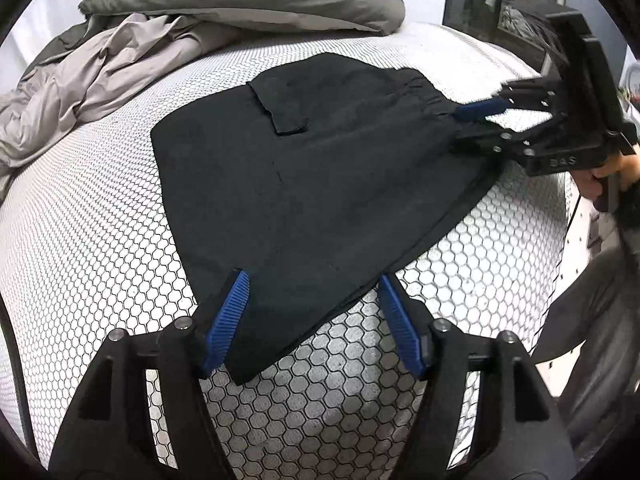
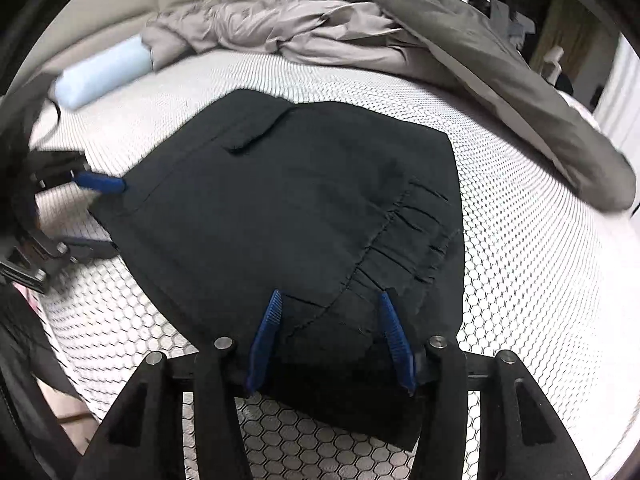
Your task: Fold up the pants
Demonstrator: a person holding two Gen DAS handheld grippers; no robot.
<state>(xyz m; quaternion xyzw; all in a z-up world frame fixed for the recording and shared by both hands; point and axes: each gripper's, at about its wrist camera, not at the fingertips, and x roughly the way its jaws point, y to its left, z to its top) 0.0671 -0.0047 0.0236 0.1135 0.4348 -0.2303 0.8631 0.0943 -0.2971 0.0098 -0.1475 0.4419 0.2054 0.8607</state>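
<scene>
Broadly, a bed (image 1: 100, 220) with a white honeycomb-patterned cover carries everything, a rumpled grey duvet (image 1: 240, 4) heaped along its far side. Black pants (image 1: 320, 168), folded into a flat stack, lie in the middle of the bed. The left gripper (image 1: 312, 320) straddles one corner with its jaws apart, pads not pressing. The right gripper (image 2: 330, 340) straddles the gathered waistband end, jaws likewise apart.
</scene>
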